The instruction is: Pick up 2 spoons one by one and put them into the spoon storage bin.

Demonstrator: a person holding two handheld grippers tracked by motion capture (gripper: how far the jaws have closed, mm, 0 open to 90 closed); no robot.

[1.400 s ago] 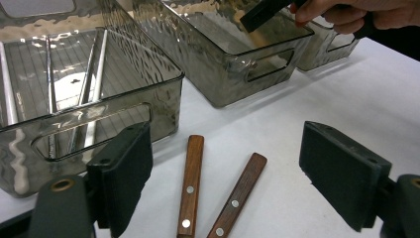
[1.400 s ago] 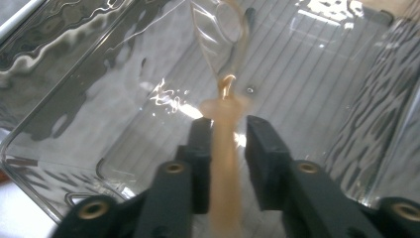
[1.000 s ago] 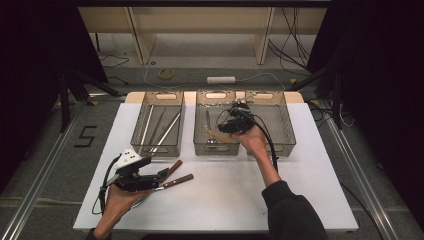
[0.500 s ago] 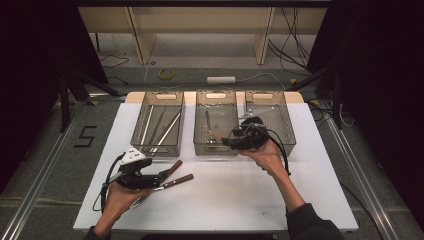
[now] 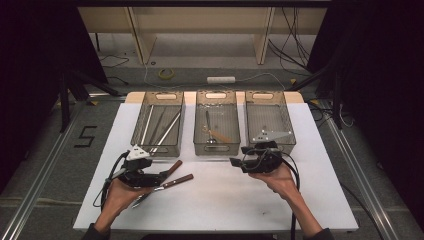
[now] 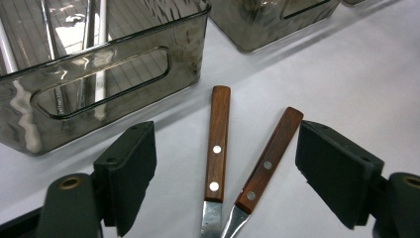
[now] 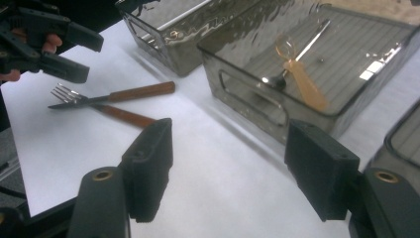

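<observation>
Two wooden-handled utensils lie on the white table: one handle [image 5: 173, 167] [image 6: 218, 139] and a second [image 5: 181, 178] [image 6: 270, 158] beside it. In the right gripper view one is a fork [image 7: 111, 95] crossing the other handle [image 7: 126, 117]. My left gripper [image 5: 159, 176] [image 6: 225, 178] is open, its jaws low on either side of both handles and apart from them. My right gripper [image 5: 236, 163] [image 7: 235, 168] is open over bare table in front of the middle tray [image 5: 216, 148]; its jaws have just been opening, with nothing between them.
Three smoky clear trays stand in a row at the back. The left tray [image 5: 156, 148] [image 6: 99, 79] holds long metal tools, the middle one [image 7: 247, 99] a spoon and an orange-handled tool, the right tray [image 5: 287, 125] a metal piece. The table's front edge is near my hands.
My right gripper has come back from over the trays to the table in front of them, and its jaws stand wider. The left gripper has stayed by the utensils.
</observation>
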